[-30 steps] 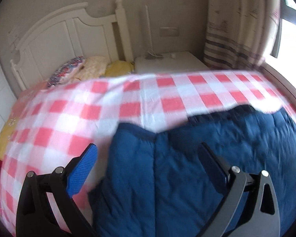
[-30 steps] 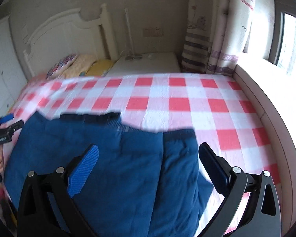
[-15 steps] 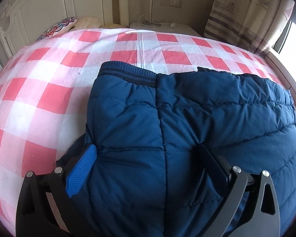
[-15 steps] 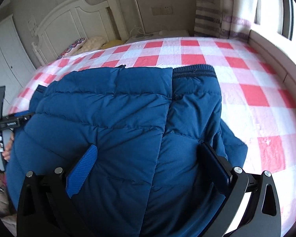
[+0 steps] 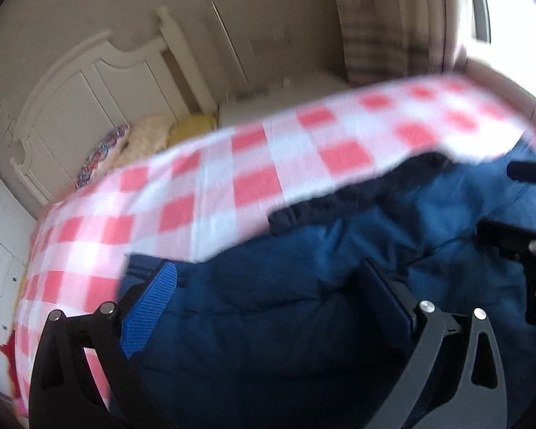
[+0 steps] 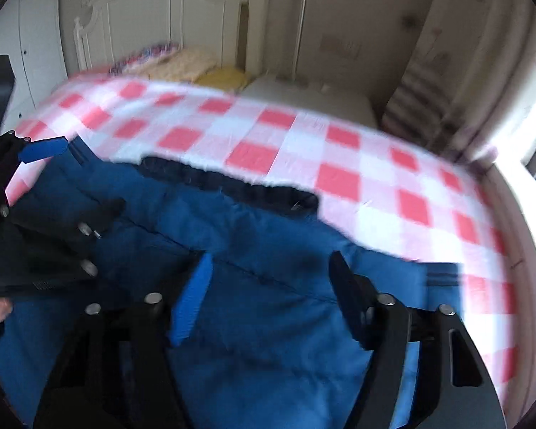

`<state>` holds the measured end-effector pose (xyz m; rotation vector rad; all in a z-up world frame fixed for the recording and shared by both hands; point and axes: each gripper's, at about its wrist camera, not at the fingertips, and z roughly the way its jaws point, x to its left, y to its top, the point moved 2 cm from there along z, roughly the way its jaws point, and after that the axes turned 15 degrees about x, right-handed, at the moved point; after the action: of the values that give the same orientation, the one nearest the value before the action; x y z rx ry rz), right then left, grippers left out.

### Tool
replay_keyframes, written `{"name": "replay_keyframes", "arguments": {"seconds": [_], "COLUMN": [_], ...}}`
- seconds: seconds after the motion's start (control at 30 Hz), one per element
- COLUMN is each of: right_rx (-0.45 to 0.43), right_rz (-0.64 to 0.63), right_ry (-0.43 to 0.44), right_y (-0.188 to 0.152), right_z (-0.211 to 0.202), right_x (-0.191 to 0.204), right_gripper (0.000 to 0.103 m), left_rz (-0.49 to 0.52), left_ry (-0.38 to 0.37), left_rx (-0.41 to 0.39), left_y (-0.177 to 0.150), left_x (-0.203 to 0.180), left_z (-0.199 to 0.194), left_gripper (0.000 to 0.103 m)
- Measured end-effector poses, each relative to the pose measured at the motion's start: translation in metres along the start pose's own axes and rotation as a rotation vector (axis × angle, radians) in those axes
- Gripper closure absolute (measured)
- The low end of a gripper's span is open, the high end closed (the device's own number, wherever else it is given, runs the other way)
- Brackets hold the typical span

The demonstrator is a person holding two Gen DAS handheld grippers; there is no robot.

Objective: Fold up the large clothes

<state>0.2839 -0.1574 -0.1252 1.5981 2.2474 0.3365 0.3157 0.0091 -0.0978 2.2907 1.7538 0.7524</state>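
Left wrist view, blurred: left gripper [image 5: 268,293] jaws wide apart over the blue puffer jacket [image 5: 303,304], padding between the fingers, can't tell if pads touch. Jacket lies on the red-white checked bedsheet [image 5: 214,186], dark knit edge toward the white headboard [image 5: 89,82]. Right gripper [image 5: 529,250] at frame right over the jacket

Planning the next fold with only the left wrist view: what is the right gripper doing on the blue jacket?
Observer: The right gripper has just been closing its jaws with the blue jacket between them. The blur hides whether the pads pinch it.
Operator: What lies beyond it on that side?
Observer: The jacket's dark-striped edge rests on the checked sheet.
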Motion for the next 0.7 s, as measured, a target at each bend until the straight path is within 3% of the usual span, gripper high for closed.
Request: {"name": "replay_keyframes", "arguments": {"seconds": [0.1,0.17,0.23,0.3,0.4,0.5,0.53,0.6,0.63,0.7], "right_rx": [0.019,0.035,0.052,0.036,-0.003,0.031,0.035,0.027,0.010,0.003], "right_rz": [0.022,0.017,0.026,0.052,0.140,0.279,0.307,0.354,0.361,0.324], "right_ry": [0.060,0.085,0.113,0.125,0.059,0.027,0.047,0.138,0.143,0.075], "right_y": [-0.003,-0.006,-0.006,-0.007,-0.009,-0.017,-0.020,-0.031,-0.033,-0.032], "right_z": [0.014,0.016,0.013,0.002,-0.007,0.008,0.013,0.026,0.027,0.028], "right_x": [-0.006,-0.008,-0.011,-0.024,-0.063,-0.115,-0.126,-0.141,-0.141,-0.129], "right_gripper": [0.038,0.038,0.038,0.039,0.038,0.037,0.033,0.032,0.032,0.029], "left_rz": [-0.066,-0.086,-0.100,-0.115,-0.147,-0.176,-0.195,-0.259,-0.275,-0.266], "left_ry": [-0.162,-0.208,-0.202,-0.181,-0.108,-0.047,-0.042,-0.143,-0.151,-0.129], "left_rx": [0.060,0.073,0.079,0.025,-0.025,0.040,0.085,0.122,0.120,0.118], "left_y": [-0.003,-0.007,-0.008,-0.007,-0.003,-0.002,-0.005,-0.010,-0.011,-0.011], "left_x": [0.014,0.022,0.027,0.040,0.066,0.087,0.094,0.107,0.110,0.107], "left_z": [0.023,0.026,0.021,0.006,-0.002,0.023,0.040,0.057,0.057,0.057], "left_gripper": [0.002,0.002,0.002,0.002,0.002,0.002,0.002,0.002,0.002,0.002]}}
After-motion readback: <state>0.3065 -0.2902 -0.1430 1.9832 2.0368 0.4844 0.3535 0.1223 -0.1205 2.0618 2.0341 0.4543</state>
